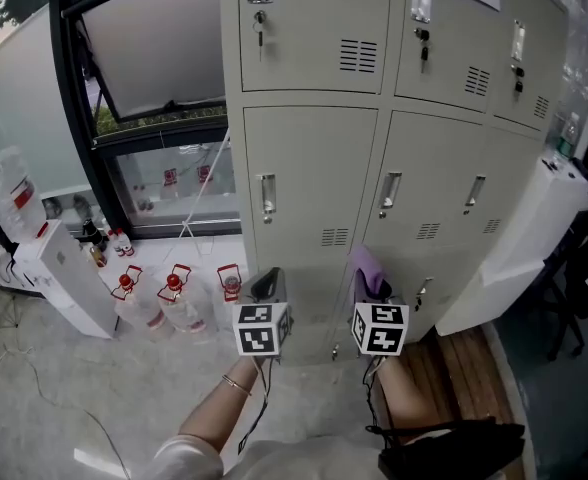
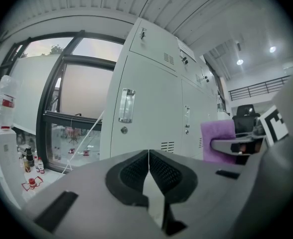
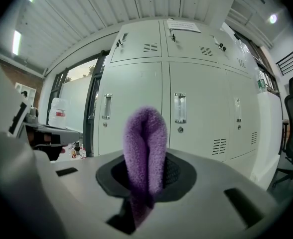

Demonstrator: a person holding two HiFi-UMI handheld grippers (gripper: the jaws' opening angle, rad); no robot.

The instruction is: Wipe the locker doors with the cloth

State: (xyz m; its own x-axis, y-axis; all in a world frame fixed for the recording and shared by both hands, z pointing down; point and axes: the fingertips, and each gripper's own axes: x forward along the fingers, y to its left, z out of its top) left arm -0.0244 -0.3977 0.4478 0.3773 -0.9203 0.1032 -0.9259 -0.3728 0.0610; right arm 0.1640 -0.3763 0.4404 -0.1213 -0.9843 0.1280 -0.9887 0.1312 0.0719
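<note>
- The fuzzy purple microfibre cloth [image 3: 145, 148] stood folded into an upright loop in the right gripper [image 3: 146, 176], whose jaws were clamped firmly on its lower part.
- The left gripper [image 2: 149, 172] was empty, its ribbed black pads pressed together along a thin seam.
- Both grippers were held low in front of the pale grey painted-metal locker doors [image 1: 309, 178], and the cloth was apart from every door.
- Wiping looked not yet begun, so the whole bank of doors seemed left to do. No streaks or damp patches showed, so it could not be told whether any door had been cleaned.
- The doors were flat, smooth rectangular panels, each with a shiny recessed handle [image 1: 266, 197], a small keyhole and a block of louvred vent slots [image 1: 335, 236].
- The cloth's plush, soft pile would probably mould around handles and slots, where dust likely gathers.
</note>
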